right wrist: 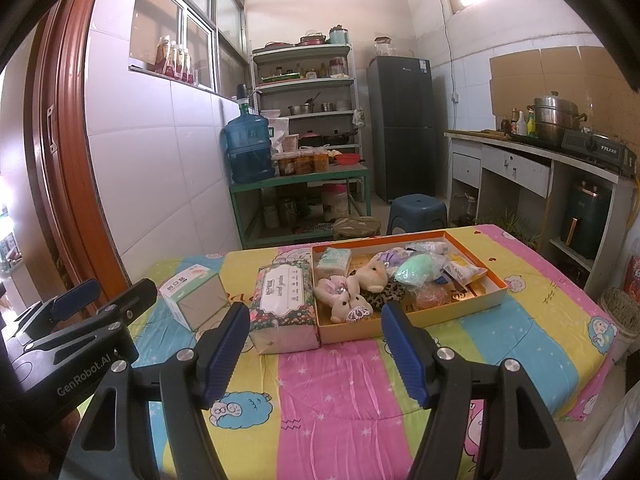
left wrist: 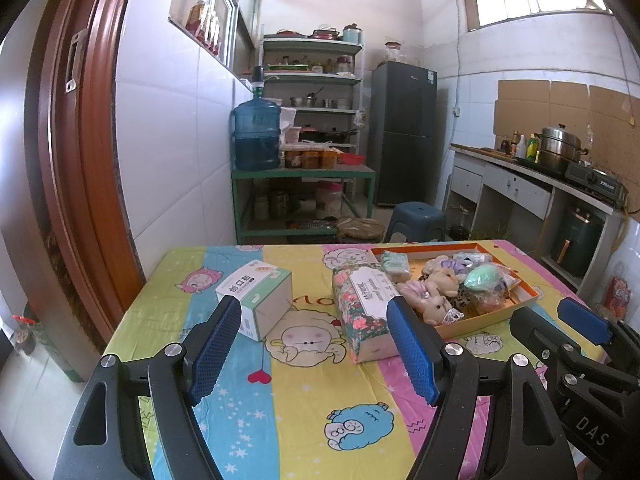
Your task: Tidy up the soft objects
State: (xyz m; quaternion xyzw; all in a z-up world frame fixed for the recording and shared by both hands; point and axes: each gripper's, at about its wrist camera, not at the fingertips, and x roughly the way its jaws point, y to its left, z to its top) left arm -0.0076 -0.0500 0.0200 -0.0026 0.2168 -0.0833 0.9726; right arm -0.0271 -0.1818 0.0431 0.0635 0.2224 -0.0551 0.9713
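Note:
An orange-rimmed shallow box (right wrist: 472,308) on the striped tablecloth holds several soft things: plush bunnies (right wrist: 352,288), a mint green puff (right wrist: 414,270), a leopard-print piece (right wrist: 386,295) and a small tissue pack (right wrist: 334,259). Left of the box lies a floral tissue pack (right wrist: 282,304), and further left a white and green carton (right wrist: 194,296). My left gripper (left wrist: 314,346) hovers open and empty above the near table, short of the floral tissue pack (left wrist: 362,312) and the carton (left wrist: 256,300). Beside it my right gripper (right wrist: 314,346) is open and empty too, in front of the box.
The table (right wrist: 340,392) stands against a white tiled wall beside a red-brown door frame (left wrist: 68,152). Beyond it are a blue stool (right wrist: 416,208), a green rack with a water jug (right wrist: 248,148), a fridge (right wrist: 400,128) and a counter with pots (right wrist: 556,116) at the right.

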